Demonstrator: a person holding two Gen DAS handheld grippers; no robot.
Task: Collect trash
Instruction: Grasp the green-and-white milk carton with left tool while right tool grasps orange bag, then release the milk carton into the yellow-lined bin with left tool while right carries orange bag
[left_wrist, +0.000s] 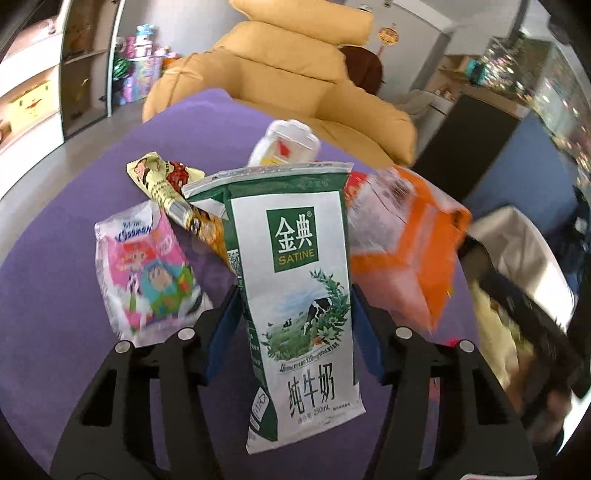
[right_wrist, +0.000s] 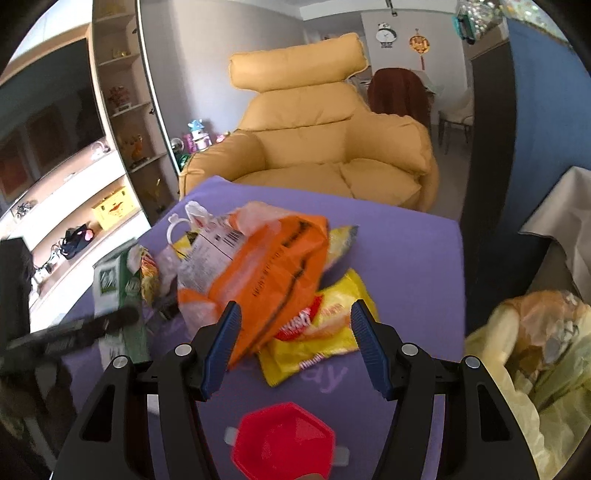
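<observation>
My left gripper (left_wrist: 293, 325) is shut on a green and white milk carton (left_wrist: 295, 280) and holds it upright above the purple table (left_wrist: 55, 288). My right gripper (right_wrist: 295, 339) is open; an orange snack bag (right_wrist: 266, 269) lies blurred between and beyond its fingers, over a yellow chip bag (right_wrist: 314, 339). The orange bag also shows in the left wrist view (left_wrist: 399, 251). A pink wrapper (left_wrist: 144, 269), a yellow snack wrapper (left_wrist: 166, 184) and a white bottle (left_wrist: 284, 142) lie on the table behind the carton.
A lined trash bin (right_wrist: 535, 350) stands off the table's right edge and also shows in the left wrist view (left_wrist: 517, 280). A red hexagonal dish (right_wrist: 284, 443) sits near my right gripper. A yellow armchair (right_wrist: 325, 140) stands beyond the table, shelves (right_wrist: 122, 147) to the left.
</observation>
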